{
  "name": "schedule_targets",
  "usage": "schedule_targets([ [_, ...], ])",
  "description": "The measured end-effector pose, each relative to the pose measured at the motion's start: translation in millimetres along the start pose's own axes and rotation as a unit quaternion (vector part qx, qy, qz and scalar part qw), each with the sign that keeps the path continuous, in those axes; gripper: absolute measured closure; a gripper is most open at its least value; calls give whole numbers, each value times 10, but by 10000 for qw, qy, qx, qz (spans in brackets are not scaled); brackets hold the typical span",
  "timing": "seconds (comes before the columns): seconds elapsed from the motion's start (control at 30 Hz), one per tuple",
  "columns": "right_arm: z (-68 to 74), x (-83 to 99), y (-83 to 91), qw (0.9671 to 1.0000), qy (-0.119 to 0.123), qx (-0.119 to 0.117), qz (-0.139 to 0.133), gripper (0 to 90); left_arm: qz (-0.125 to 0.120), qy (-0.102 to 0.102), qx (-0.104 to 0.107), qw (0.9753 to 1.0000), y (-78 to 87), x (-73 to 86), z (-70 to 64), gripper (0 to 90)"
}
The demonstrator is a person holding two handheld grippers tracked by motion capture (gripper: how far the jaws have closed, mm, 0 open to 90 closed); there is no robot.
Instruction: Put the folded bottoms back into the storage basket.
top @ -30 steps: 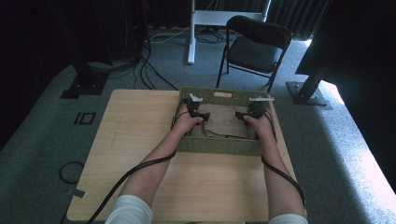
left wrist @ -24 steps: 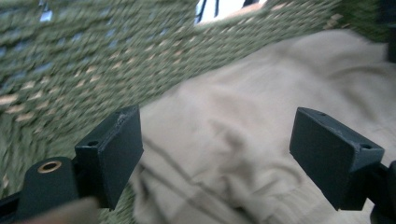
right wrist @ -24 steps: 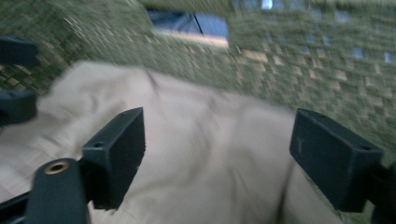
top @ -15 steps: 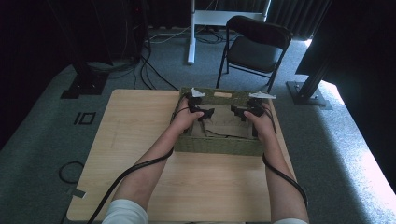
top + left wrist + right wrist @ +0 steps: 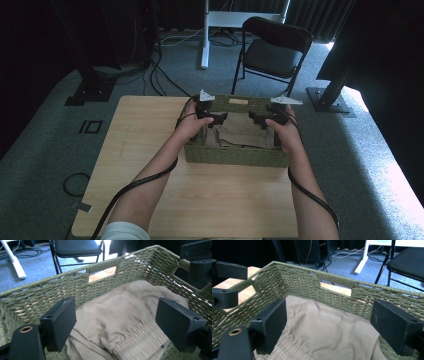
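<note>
Both claws spread wide over the woven basket (image 5: 235, 155) in the middle of the table, left gripper (image 5: 115, 322) and right gripper (image 5: 329, 325) poised above the beige cloth (image 5: 120, 315) lying inside, so the pick-up looks about to start: drop and pinch.

Two black hand-held grippers, left gripper (image 5: 216, 119) and right gripper (image 5: 256, 119) each topped by a grey three-cornered plate, blocky matte pads (image 5: 61, 322) with small screw holes, brass-ringed hole at 7 o'clock, black cables trailing, short pale sleeve (image 5: 125, 232)
</note>
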State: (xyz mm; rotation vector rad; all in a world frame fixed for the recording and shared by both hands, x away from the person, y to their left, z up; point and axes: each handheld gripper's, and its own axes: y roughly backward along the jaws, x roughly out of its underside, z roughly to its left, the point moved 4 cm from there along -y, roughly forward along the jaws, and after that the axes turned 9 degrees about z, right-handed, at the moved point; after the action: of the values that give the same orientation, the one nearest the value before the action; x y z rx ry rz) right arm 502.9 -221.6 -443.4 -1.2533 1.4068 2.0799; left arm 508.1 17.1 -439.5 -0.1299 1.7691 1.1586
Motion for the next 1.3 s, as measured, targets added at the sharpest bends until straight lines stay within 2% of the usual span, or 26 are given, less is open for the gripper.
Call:
schedule_targets([
  [0.27, 97, 39, 176, 9997, 184, -139, -77, 134, -92, -137, 153, 9997, 218, 41, -99, 182],
  [0.43, 145, 68, 271, 9994, 259, -193, -131, 134, -217, -174, 128, 9995, 338, 49, -109, 182],
  [0.5, 179, 88, 308, 9990, 330, -244, -153, 133, -218, -220, 180, 9994, 379, 71, -137, 182],
  [0.7, 283, 184, 420, 9980, 459, -370, -241, 128, -287, -351, 320, 9985, 508, 171, -247, 181],
  [0.77, 309, 223, 462, 9976, 502, -396, -266, 127, -305, -441, 314, 9981, 557, 211, -278, 182],
  [1.03, 365, 364, 633, 9967, 599, -377, -400, 122, -380, -550, 363, 9971, 702, 346, -389, 182],
  [1.2, 411, 473, 718, 9959, 665, -444, -431, 122, -431, -681, 353, 9961, 782, 447, -464, 182],
  [1.3, 450, 555, 760, 9954, 684, -488, -454, 122, -467, -662, 405, 9959, 817, 515, -496, 182],
])
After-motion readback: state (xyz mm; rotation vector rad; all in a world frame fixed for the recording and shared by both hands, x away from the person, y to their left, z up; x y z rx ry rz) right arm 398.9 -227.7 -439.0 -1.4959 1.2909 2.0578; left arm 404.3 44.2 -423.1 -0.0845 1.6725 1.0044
